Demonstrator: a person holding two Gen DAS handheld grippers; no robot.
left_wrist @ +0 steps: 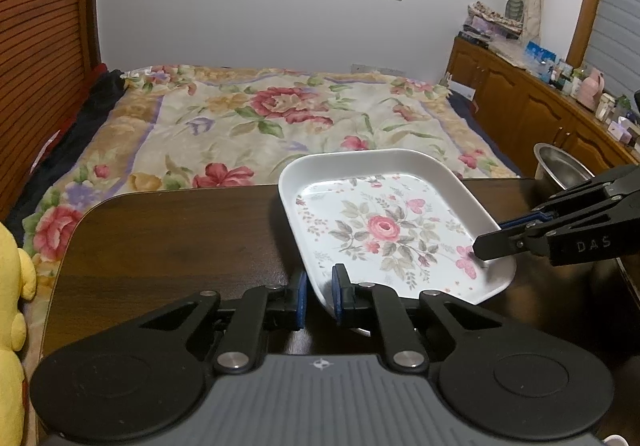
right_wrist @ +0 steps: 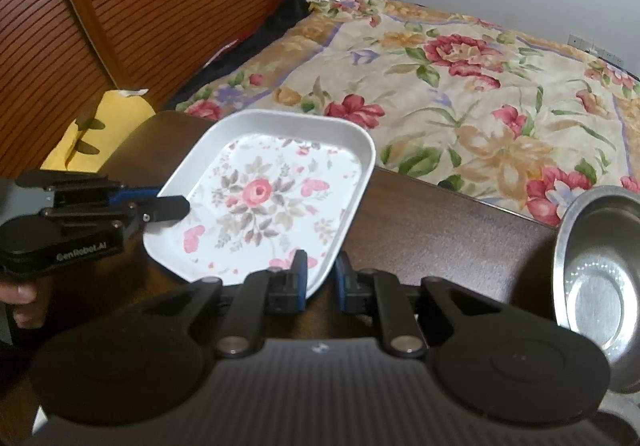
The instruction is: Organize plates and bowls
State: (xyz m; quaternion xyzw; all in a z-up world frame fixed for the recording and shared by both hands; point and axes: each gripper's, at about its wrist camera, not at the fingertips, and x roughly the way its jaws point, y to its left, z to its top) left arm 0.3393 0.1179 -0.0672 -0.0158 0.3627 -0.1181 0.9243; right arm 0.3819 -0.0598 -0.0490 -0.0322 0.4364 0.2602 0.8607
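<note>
I have both sets of fingers pinched on the floral plate: left gripper, right gripper, opposite rims, above the desk. Risk: uneven pull twists it free.

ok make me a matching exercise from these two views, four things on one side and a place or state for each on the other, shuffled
Things:
1. white rectangular floral plate
2. shiny round steel bowl
3. yellow plush toy
4. dark brown wooden table

Places or states:
A. beside the table's left edge
B. standing in front of the flowered bedspread
C. gripped at opposite rims by the left claw and right claw
D. sitting at the table's right side, untouched by either claw

Pairs: 1-C, 2-D, 3-A, 4-B
</note>
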